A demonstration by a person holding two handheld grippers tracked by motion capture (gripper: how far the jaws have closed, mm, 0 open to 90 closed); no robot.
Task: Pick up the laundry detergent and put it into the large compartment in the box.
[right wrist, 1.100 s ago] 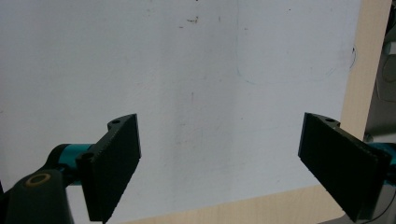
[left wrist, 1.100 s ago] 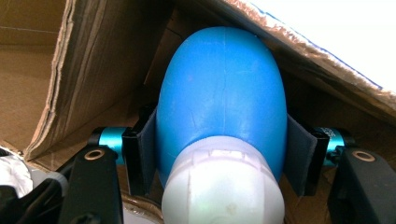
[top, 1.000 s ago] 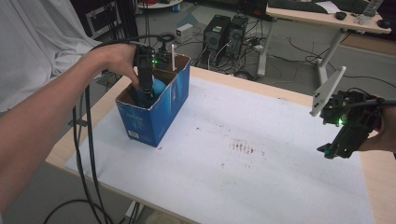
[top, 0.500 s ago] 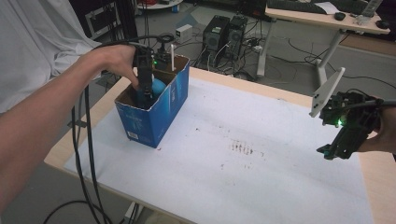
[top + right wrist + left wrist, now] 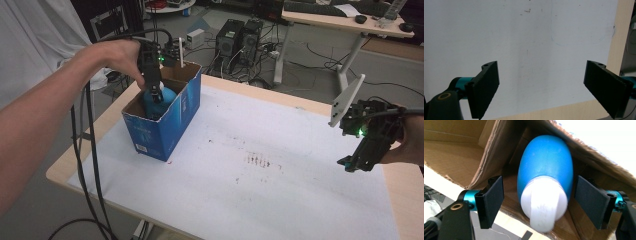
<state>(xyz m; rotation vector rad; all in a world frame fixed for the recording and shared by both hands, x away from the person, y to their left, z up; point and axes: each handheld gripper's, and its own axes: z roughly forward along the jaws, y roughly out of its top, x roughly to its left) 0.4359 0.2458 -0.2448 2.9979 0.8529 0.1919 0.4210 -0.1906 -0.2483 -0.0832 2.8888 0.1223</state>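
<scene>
The blue bottle [image 5: 545, 167] sits down in the open box [image 5: 172, 122], leaning against the cardboard wall with its white cap [image 5: 544, 203] pointing up toward the left tool [image 5: 540, 205]. That tool's jaws have just been opening: they now stand apart on either side of the cap, with a clear gap at each pad, so nothing is gripped. I'd judge the bottle a smooth, rounded plastic thing, fairly stiff, probably light unless it is full, and slick on that bulging body, where flat pads could slide off. The narrower white cap or the shoulder just under it looks like the safest place to take hold. The box stands near the far left corner of the worktop [image 5: 260, 200]. Well apart, at the right edge, the right tool [image 5: 541, 90] hangs over the bare white surface, jaws wide and empty.
</scene>
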